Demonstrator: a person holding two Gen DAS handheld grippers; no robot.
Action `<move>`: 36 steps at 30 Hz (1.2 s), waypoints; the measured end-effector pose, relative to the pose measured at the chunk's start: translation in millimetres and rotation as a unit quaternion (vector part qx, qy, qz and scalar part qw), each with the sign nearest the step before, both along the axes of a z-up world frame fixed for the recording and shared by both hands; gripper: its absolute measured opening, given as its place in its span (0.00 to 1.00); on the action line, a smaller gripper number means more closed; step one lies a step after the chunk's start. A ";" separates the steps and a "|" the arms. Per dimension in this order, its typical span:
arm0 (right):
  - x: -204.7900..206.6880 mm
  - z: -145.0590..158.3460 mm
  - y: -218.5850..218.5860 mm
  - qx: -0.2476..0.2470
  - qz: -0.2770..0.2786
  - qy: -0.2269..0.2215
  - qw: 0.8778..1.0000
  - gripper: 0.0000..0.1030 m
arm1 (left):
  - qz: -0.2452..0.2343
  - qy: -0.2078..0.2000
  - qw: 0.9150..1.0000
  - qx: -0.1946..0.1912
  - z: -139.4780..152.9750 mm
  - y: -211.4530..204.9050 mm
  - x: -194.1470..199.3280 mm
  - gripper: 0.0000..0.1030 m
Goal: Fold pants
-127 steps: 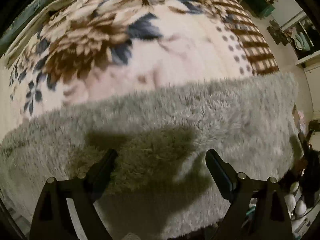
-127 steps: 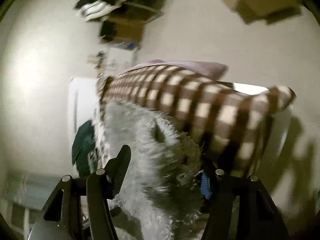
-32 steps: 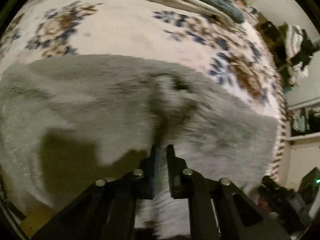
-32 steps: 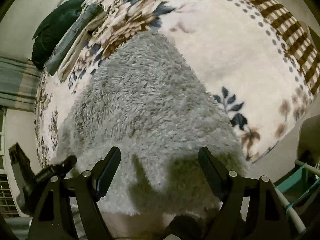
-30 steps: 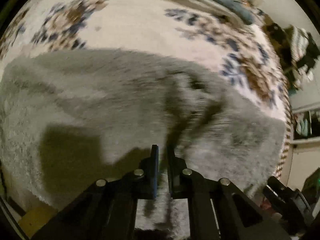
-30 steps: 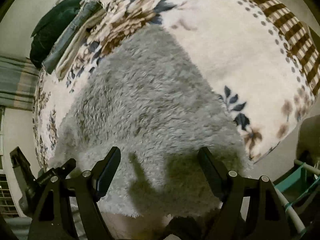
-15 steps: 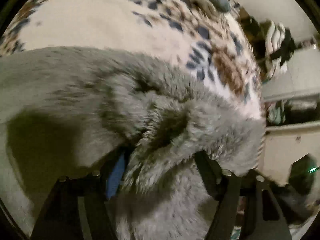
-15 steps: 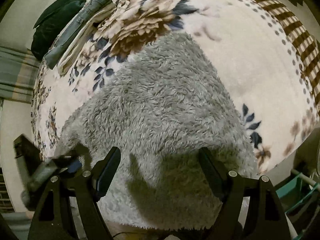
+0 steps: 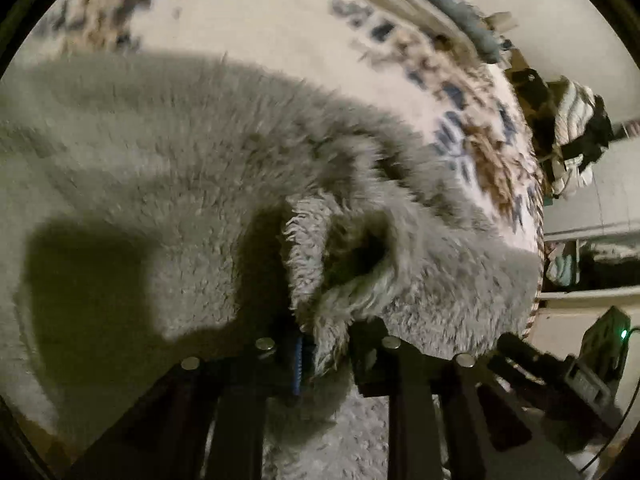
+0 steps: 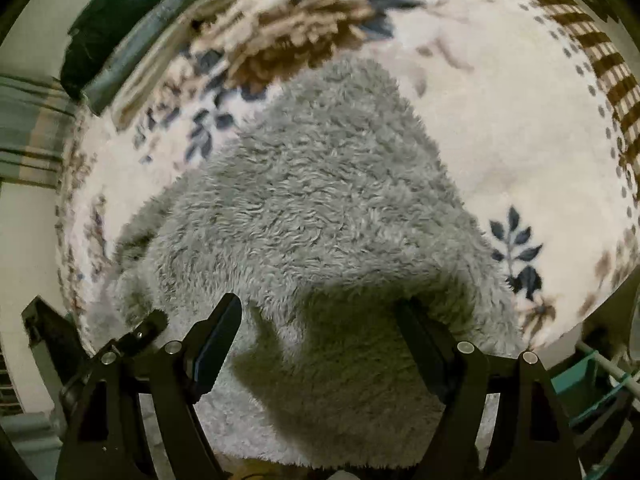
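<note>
The grey fluffy pants (image 9: 168, 168) lie spread on a cream floral blanket (image 9: 256, 16). My left gripper (image 9: 326, 348) is shut on a bunched fold of the pants (image 9: 332, 248) and lifts it a little off the rest. In the right wrist view the pants (image 10: 320, 216) run away from me in a tapering shape. My right gripper (image 10: 318, 332) is open and empty, its fingers (image 10: 218, 340) hovering over the near end of the pants. The left gripper also shows at the lower left of that view (image 10: 136, 336).
The blanket (image 10: 520, 120) has a brown checked border (image 10: 612, 80) at the right. Folded dark and grey-blue cloth (image 10: 132, 36) lies at the far edge of the bed. Clutter and clothes (image 9: 576, 136) stand beyond the bed's right side.
My left gripper opened half a second ago, then closed on a raised fold of the pants. The right gripper stayed open and shifted slightly over the near end.
</note>
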State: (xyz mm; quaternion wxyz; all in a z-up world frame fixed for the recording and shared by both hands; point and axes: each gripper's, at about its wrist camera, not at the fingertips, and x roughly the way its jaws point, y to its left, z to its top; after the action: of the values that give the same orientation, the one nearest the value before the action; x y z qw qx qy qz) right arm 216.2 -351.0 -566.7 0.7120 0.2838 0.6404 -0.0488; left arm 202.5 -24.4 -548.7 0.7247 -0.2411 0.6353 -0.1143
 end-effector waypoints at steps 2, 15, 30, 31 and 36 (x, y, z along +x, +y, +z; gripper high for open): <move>1.3 3.7 2.4 0.002 0.001 -0.005 1.000 0.80 | 0.006 0.007 1.000 -0.017 4.7 4.2 -0.8 0.23; -5.4 25.2 74.5 0.024 0.060 -0.014 0.998 0.84 | 0.227 -0.013 0.972 0.051 51.8 175.5 -93.8 0.94; 13.6 -1.4 123.9 -0.019 0.108 -0.005 0.994 0.85 | 0.333 -0.096 0.937 0.051 -4.0 257.7 -51.4 0.30; 13.8 -1.4 123.4 -0.016 0.106 -0.006 0.994 0.85 | 0.328 -0.107 0.937 0.053 1.5 254.5 -51.5 0.27; 7.9 12.1 104.5 0.011 0.085 -0.023 0.996 0.85 | 0.278 -0.174 0.942 0.077 72.4 216.9 -62.9 0.24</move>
State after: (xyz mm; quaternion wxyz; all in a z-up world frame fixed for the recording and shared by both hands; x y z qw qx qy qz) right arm 224.1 -246.5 -554.6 0.7249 0.2372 0.6462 0.0256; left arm 139.5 192.5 -476.3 0.8433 -0.3279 0.4139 0.1003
